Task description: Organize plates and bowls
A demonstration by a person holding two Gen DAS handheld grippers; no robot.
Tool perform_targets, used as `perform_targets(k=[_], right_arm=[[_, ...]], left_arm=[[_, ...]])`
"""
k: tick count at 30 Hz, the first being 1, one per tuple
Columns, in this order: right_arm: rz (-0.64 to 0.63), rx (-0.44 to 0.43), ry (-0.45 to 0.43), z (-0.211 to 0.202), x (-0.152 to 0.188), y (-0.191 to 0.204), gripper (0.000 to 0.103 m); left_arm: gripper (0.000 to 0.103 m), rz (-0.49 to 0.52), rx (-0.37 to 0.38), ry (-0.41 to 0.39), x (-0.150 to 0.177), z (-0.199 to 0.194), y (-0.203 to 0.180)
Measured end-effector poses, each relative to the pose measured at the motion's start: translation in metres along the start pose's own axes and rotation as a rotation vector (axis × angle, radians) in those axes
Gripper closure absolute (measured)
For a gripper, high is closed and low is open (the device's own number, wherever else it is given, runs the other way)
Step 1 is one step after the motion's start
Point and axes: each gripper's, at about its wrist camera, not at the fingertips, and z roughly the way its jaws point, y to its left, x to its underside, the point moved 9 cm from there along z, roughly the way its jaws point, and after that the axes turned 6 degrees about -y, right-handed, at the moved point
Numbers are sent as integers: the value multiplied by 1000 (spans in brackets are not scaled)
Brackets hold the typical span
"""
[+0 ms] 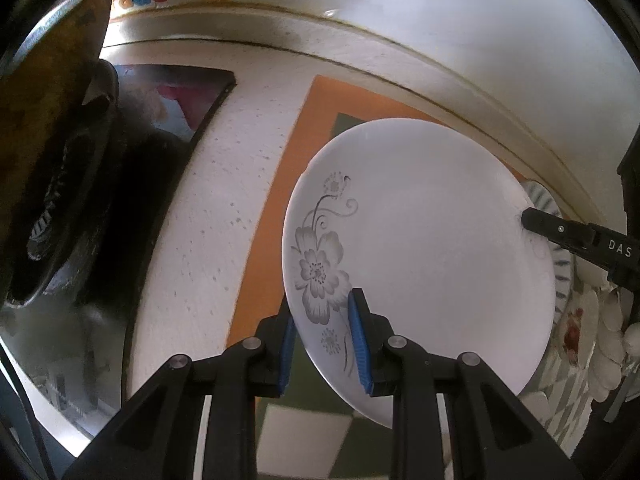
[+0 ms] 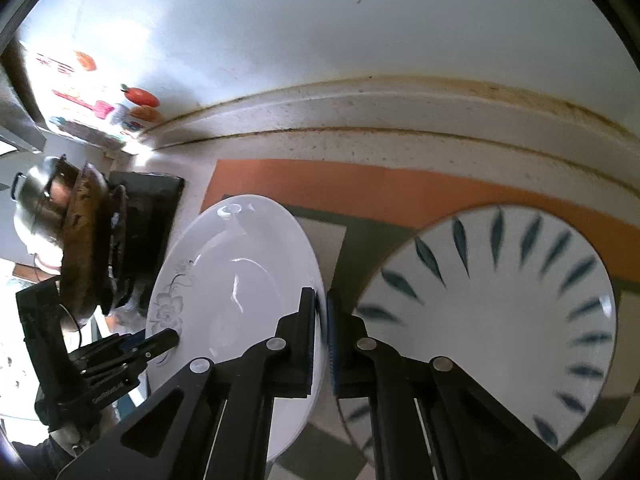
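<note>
Both grippers are on the same flowered plate (image 1: pixel 420 256): left gripper (image 1: pixel 322 344) has its jaws clamped on the rim at 7 o'clock, right gripper (image 2: pixel 320 340) is clamped on the far rim, around 3 o'clock in the left view. It's tilted up over the mat (image 2: pixel 400 196) on the counter (image 1: pixel 224 208), right beside the striped plate (image 2: pixel 500 300). Glazed rim, small pads, so I'd guess uneven pulling could slip it and clip the striped one.
</note>
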Motion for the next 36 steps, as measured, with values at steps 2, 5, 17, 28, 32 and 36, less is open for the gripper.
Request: perform_targets(k=[2,5,17,28,32,36], right_arm=[[3,-2,-24,-16,8,0,96],[15,-11,-59,-47,25,-3,96],[83,-53,-163,-164,117,-33,97],[187,-25,-182,-204,218,-85,97],[223,-24,-166,-201,253,-100,97],[239,-17,-134,-189,277,-109,97]], left_arm=[[80,10,10,-7,5,-12,-8],[80,29,10,-27,16,-33,-21],[80,75,67,-49,79,-80,-79],[80,203,100,15,149,-70,-125],[80,208,101,63,169,-54,-125],[80,226,77,88,180,-44,-125]])
